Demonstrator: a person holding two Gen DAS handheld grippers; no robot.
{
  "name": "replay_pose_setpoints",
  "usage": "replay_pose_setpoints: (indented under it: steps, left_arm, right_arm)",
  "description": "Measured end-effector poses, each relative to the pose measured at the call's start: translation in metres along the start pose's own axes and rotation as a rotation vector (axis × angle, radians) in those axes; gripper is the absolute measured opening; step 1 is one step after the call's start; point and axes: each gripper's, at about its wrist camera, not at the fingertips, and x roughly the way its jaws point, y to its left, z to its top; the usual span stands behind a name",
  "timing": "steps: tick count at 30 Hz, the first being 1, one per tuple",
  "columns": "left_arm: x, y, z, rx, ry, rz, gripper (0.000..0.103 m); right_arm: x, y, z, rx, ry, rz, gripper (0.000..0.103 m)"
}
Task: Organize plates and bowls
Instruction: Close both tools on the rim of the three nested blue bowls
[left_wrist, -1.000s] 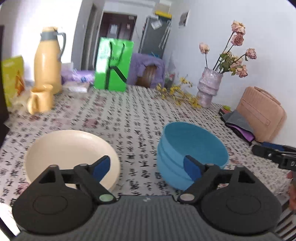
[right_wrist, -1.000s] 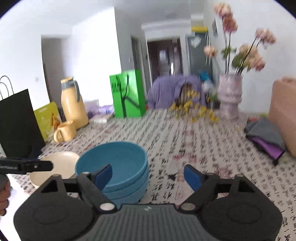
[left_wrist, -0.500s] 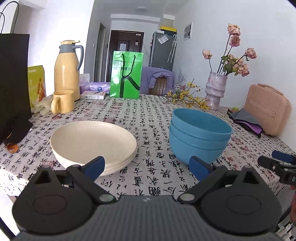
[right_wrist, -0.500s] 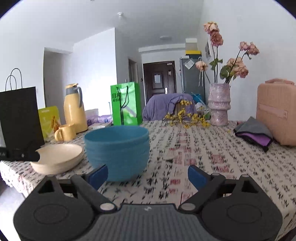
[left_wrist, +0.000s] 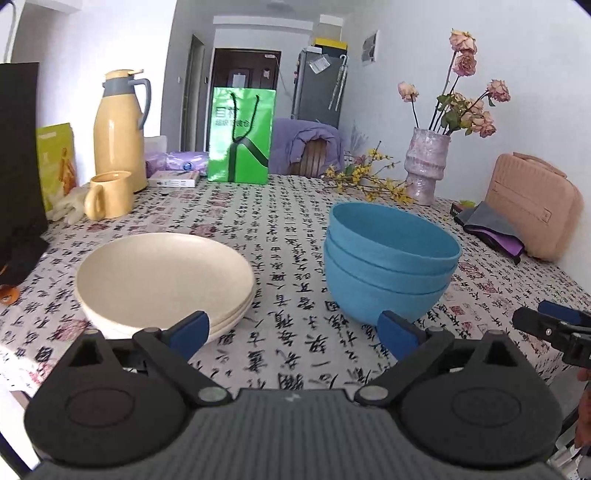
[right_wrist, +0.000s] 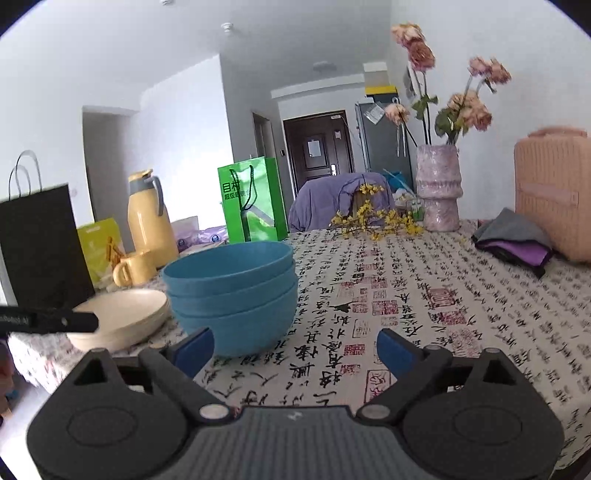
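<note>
Left wrist view: left tool (left_wrist: 291, 332) is released, jaws wide, nothing between them, pads over bare tablecloth between the two stacks. Cream plates (left_wrist: 164, 275) sit nested on the counter (left_wrist: 288, 221) at left; blue bowls (left_wrist: 388, 266), three nested, stand just beside them at right. Compared with a second ago the view has dropped from a steep look-down to a lower, flatter look across the counter, and both stacks sit where they were, untouched. Right wrist view: right tool (right_wrist: 293, 349) also released, empty, jaws a bit wider than a second ago, camera now near rim height of the bowls (right_wrist: 231, 291), plates (right_wrist: 122, 317) beyond at left. Right tool tip shows at far right of left view. Judgement: both stacks look already sorted; hands lowering with empty tools suggests either finish or a fresh approach.
</note>
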Motion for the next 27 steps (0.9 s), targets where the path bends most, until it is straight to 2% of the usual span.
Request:
replay_pose_setpoints:
  steps: [5, 10, 15, 18, 21, 24, 27]
  left_arm:
    - [0.022, -0.003, 0.026, -0.045, 0.009, -0.041, 0.100]
    - [0.054, -0.002, 0.059, -0.120, 0.028, -0.134, 0.099]
    - [0.102, 0.001, 0.075, -0.217, 0.154, -0.243, 0.098]
    - [0.131, 0.005, 0.075, -0.278, 0.240, -0.295, 0.096]
    - [0.156, 0.013, 0.069, -0.344, 0.344, -0.339, 0.090]
    - [0.171, 0.019, 0.061, -0.376, 0.409, -0.349, 0.077]
    - [0.182, 0.022, 0.056, -0.415, 0.445, -0.394, 0.075]
  right_arm:
    - [0.024, -0.013, 0.018, 0.114, 0.030, 0.044, 0.095]
    - [0.057, -0.026, 0.041, 0.232, 0.053, 0.122, 0.095]
    - [0.100, -0.037, 0.055, 0.354, 0.130, 0.173, 0.095]
    - [0.127, -0.042, 0.055, 0.413, 0.210, 0.200, 0.095]
    - [0.153, -0.049, 0.048, 0.497, 0.299, 0.243, 0.095]
    - [0.171, -0.054, 0.037, 0.566, 0.373, 0.261, 0.091]
    - [0.184, -0.058, 0.028, 0.613, 0.424, 0.272, 0.090]
